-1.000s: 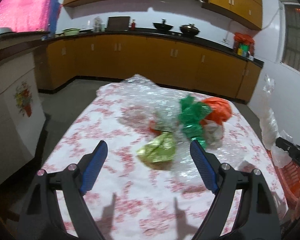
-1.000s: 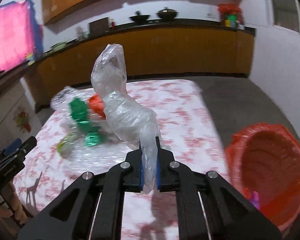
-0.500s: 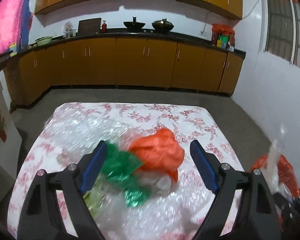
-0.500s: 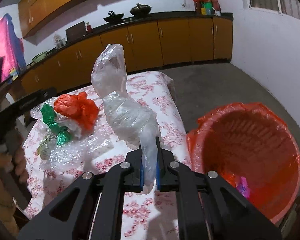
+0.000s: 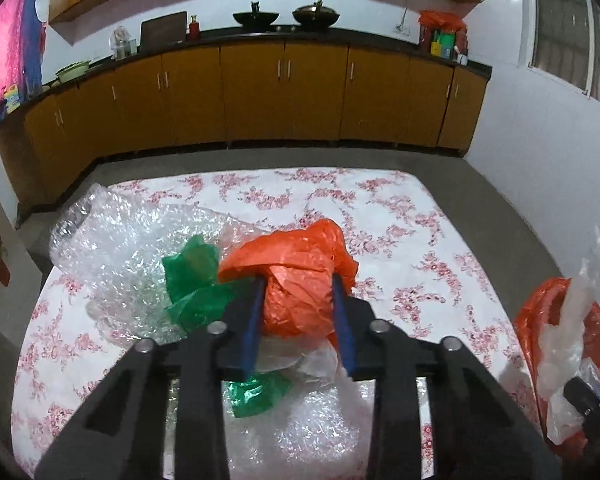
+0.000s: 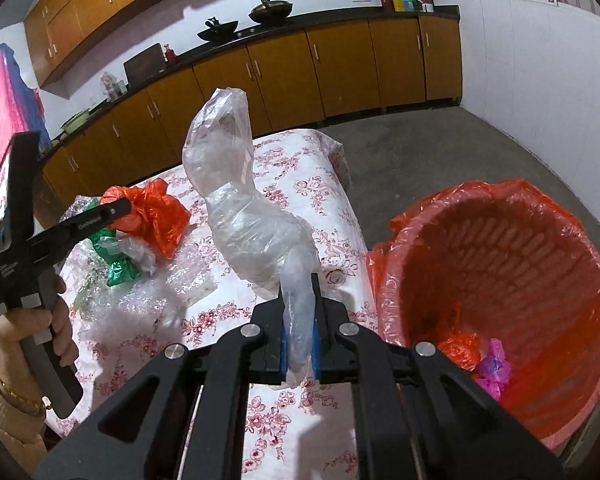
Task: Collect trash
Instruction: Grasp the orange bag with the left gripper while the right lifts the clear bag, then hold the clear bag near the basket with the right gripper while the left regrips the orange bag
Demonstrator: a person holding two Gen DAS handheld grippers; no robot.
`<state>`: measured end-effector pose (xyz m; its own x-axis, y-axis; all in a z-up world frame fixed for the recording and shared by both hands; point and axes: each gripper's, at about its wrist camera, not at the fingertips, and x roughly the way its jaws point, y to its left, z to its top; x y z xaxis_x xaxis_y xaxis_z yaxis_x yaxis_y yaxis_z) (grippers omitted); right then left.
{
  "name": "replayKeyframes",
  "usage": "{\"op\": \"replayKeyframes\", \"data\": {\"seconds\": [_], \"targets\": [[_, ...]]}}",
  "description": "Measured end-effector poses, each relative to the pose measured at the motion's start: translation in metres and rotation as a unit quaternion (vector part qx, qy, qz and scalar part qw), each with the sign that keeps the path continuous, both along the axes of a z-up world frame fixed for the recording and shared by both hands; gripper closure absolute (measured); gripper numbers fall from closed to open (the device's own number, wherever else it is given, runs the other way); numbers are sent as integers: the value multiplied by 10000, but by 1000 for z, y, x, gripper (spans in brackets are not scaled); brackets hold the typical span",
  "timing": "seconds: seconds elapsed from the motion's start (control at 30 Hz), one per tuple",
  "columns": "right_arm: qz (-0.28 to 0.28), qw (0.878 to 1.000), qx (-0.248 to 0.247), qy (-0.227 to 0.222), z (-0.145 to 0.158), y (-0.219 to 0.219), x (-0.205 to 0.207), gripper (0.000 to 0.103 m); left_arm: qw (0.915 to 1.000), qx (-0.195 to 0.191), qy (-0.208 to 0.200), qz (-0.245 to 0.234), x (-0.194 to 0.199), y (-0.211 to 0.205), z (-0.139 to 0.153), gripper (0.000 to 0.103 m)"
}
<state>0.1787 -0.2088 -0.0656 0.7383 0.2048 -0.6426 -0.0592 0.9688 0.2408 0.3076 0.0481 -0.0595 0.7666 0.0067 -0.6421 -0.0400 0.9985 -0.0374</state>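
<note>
My left gripper (image 5: 299, 292) is shut on a crumpled orange plastic bag (image 5: 296, 268) on the floral table; it also shows from the side in the right wrist view (image 6: 116, 212), with the orange bag (image 6: 156, 216) in it. Green plastic (image 5: 196, 276), a white scrap and clear bubble wrap (image 5: 120, 248) lie around it. My right gripper (image 6: 299, 320) is shut on a clear plastic bag (image 6: 244, 208), held upright above the table's right edge, left of the orange-lined bin (image 6: 500, 296).
The bin (image 5: 556, 344) stands on the floor off the table's right side and holds a few scraps (image 6: 484, 360). The floral tablecloth (image 5: 380, 208) covers the table. Kitchen cabinets (image 5: 284, 92) line the far wall.
My left gripper moved onto the orange bag and closed on it. My right gripper carried the clear bag rightward, closer to the bin.
</note>
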Motion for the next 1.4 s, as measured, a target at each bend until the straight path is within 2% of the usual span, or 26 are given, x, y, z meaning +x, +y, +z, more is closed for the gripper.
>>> {"op": "replayKeyframes", "data": {"seconds": [0.1,0.4,0.6,0.77,0.97,1.23,1.4], "targets": [[-4,10000,11,-16,3,0,-2,94,9997,-125,-185,-69,-10,3,11,77],[2,9998,23,-203,16,-2,-14,94,9955,-672,-622,-241,-39,17,55,78],[-2,9993,32,-360,29,-5,-24,94,9936,-702,-843,-282,-58,21,81,78],[-35,9990,39,-447,37,-7,-34,94,9929,-717,-880,-342,-70,23,89,78],[-8,9990,51,-436,35,-8,-42,94,9951,-721,-623,-269,-82,31,70,78],[81,9994,91,-333,26,-4,-46,94,9986,-527,-79,73,-85,50,17,72],[99,9993,104,-338,27,-3,-46,94,9989,-415,-15,206,-86,59,8,54]]}}
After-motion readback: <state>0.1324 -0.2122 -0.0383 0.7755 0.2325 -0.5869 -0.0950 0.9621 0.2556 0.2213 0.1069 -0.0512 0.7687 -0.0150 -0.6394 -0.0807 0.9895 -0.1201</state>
